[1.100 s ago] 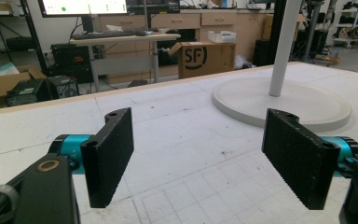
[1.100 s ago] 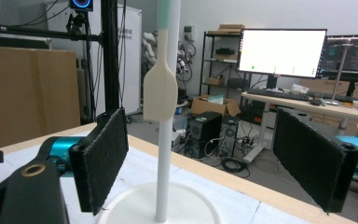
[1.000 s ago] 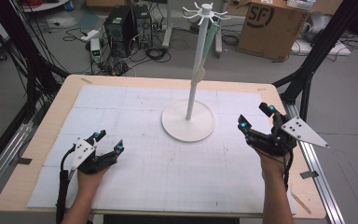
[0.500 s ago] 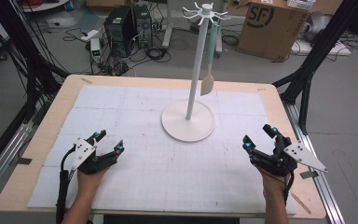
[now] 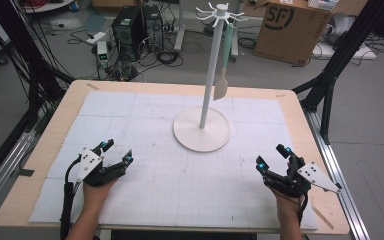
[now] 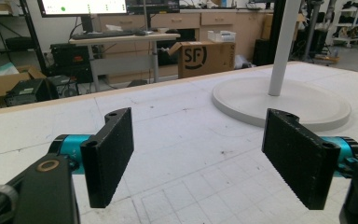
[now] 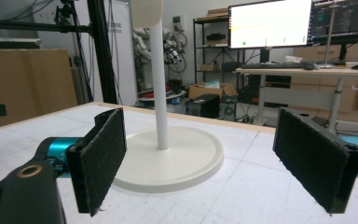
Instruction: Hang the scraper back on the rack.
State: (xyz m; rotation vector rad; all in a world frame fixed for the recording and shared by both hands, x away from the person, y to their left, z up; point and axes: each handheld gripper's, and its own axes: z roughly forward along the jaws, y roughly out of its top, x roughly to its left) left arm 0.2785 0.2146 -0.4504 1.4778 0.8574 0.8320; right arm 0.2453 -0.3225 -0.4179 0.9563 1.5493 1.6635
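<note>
- Two grippers rest low at the near edge of the table (image 5: 40, 150), one toward each near corner, well apart from each other.
- Left gripper (image 5: 116, 153) has its jaws spread wide with nothing between them; it sits on the white gridded mat (image 5: 145, 125).
- Right gripper (image 5: 273, 157) likewise has its jaws wide apart and grips nothing.
- Farther in, between the two and beyond them, the white rack stand (image 5: 201, 127) sits upright on its round base at the mat's middle.
- Highest and farthest, a spatula (image 5: 222, 85) with a pale green handle hangs from one hook of the stand's crown, its blade down beside the pole.
</note>
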